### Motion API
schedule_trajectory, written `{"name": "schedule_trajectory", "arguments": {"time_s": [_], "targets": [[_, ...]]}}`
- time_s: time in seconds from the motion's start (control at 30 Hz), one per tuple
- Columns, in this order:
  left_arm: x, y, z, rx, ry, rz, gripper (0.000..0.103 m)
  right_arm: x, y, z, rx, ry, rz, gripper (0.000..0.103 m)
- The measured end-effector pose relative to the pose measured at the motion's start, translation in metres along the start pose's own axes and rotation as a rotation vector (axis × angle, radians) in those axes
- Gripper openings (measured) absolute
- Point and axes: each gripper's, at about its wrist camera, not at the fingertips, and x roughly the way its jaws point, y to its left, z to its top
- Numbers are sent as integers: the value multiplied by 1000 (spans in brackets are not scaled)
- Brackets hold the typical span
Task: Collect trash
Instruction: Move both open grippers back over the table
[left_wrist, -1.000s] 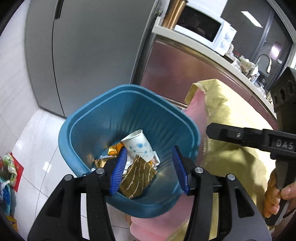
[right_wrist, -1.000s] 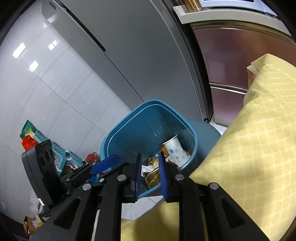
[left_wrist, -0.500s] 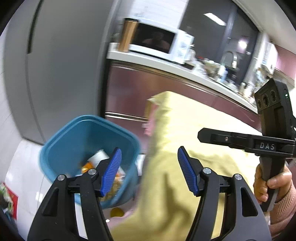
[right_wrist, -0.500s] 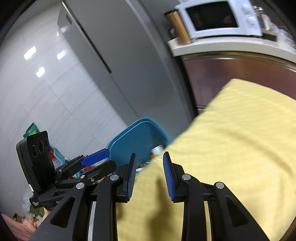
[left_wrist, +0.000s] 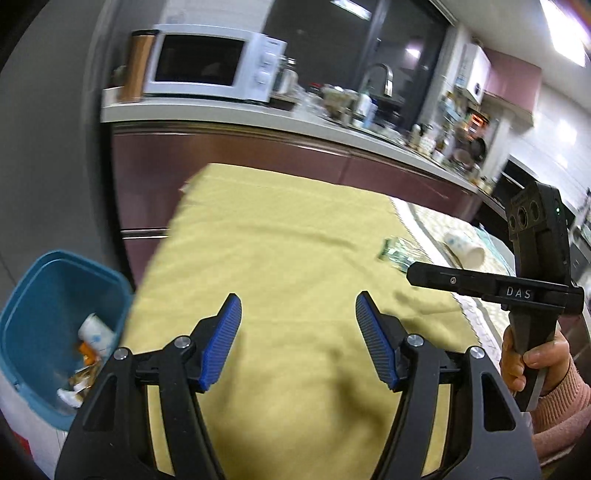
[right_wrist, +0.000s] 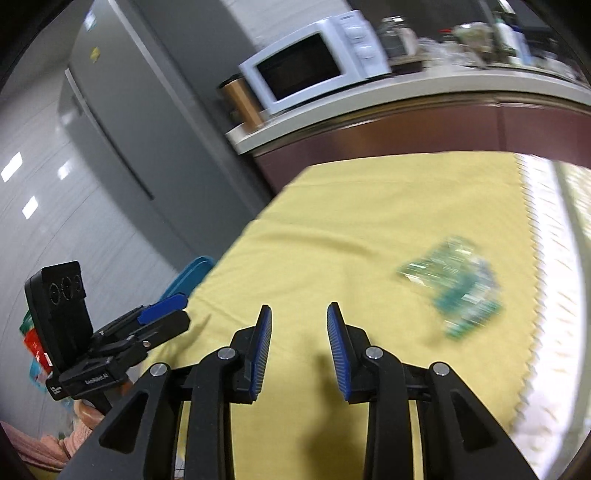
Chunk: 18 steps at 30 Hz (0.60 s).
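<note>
Both claws are swinging away from the blue bin, off the desk's left edge, where dropped trash now sits. Left claw and right claw are released, empty. Green wrapper is lying ahead-right of the right claw, near the yellow cloth's right edge; paper cup beyond.

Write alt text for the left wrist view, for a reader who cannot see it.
The left gripper hangs open and empty over a yellow tablecloth. A blue bin holding trash stands on the floor at lower left. Farther along the table lie a green wrapper and a tipped paper cup, with the right gripper at right.
</note>
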Motion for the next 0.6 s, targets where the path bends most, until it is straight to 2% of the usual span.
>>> {"name": "schedule_trajectory", "arguments": {"time_s": [0.3, 0.6], "targets": [[44, -58, 12, 109, 60, -68, 64, -41, -52, -15, 104, -62, -66, 30], [83, -99, 31, 174, 105, -113, 64, -56, -80, -24, 159, -87, -83, 30]]}}
